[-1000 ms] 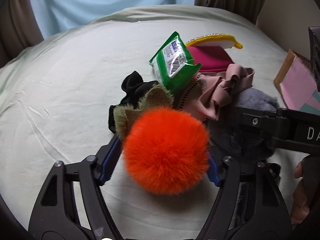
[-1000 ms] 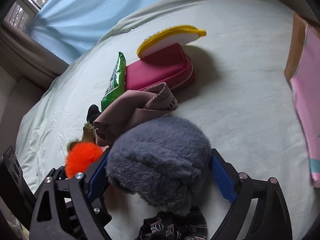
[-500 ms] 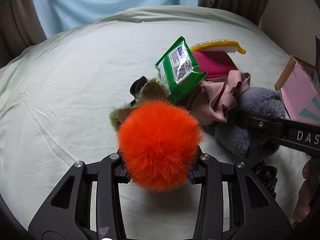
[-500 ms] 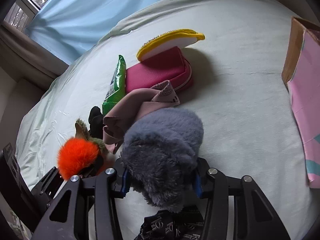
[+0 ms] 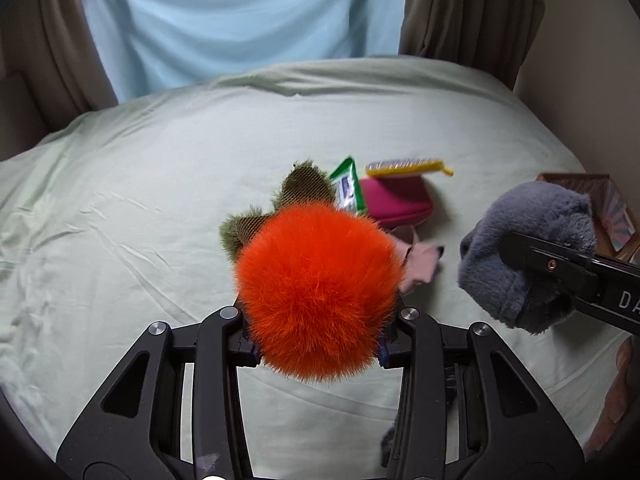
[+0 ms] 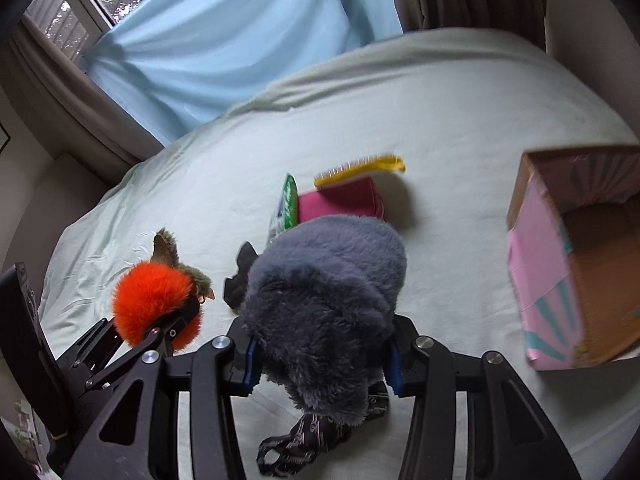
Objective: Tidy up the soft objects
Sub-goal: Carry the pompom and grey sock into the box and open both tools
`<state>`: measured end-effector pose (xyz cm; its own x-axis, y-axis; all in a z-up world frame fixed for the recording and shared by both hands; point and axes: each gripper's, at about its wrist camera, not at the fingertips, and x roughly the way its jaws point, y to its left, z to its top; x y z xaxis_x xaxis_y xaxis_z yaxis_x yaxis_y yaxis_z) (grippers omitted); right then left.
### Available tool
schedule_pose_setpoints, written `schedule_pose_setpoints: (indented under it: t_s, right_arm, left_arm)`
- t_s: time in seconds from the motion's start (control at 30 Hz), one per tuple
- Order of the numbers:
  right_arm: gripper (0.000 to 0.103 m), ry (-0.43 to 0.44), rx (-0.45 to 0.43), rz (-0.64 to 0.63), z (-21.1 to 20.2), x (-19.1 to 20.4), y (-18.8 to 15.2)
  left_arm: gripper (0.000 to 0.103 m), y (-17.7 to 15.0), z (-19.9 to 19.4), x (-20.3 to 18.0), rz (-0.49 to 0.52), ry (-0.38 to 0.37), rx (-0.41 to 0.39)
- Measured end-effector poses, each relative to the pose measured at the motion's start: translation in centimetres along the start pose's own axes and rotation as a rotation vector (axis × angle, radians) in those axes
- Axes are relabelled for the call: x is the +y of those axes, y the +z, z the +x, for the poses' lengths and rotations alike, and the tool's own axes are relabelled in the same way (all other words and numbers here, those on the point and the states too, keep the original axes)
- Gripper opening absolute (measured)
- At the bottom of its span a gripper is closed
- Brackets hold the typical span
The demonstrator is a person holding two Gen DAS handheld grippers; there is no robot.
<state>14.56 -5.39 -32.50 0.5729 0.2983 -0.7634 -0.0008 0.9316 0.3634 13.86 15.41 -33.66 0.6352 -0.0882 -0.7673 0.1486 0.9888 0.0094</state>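
Two grippers carry fluff above the bed (image 5: 120,184): left gripper (image 5: 318,334) clamps an orange pom-pom toy (image 5: 318,296), right gripper (image 6: 320,360) squeezes a grey plush (image 6: 324,292); its dangling patterned strap (image 6: 304,436) could snag short of the cardboard box (image 6: 576,264).

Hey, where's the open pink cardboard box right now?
The open pink cardboard box sits on the pale green bedsheet at the right edge of the right wrist view, right of the fluffy grey plush held in the right claw.
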Motion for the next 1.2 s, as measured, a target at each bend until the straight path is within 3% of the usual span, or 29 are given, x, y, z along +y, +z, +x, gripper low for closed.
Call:
schedule_pose_setpoints:
  t_s: [0.3, 0.57, 0.83, 1.2]
  right_arm:
    - [0.044, 0.006, -0.08, -0.049, -10.7, -0.7, 4.5]
    - [0.044, -0.036, -0.103, -0.084, -17.7, -7.0, 7.6]
    - [0.044, -0.123, -0.046, -0.111, -21.3, -16.2, 9.5]
    - [0.044, -0.23, 0.086, -0.092, -18.4, -25.8, 11.9]
  left_arm:
    - [0.035, 5.9, -8.9, -5.3, -0.02, 0.032, -0.03]
    - [0.035, 9.8, -12.3, -15.8, -0.03, -0.012, -0.038]
    - [0.035, 11.1, -10.8, -26.9, -0.052, -0.078, 0.044]
    - [0.035, 11.2, -2.7, -36.3, -0.009, -0.128, 0.244]
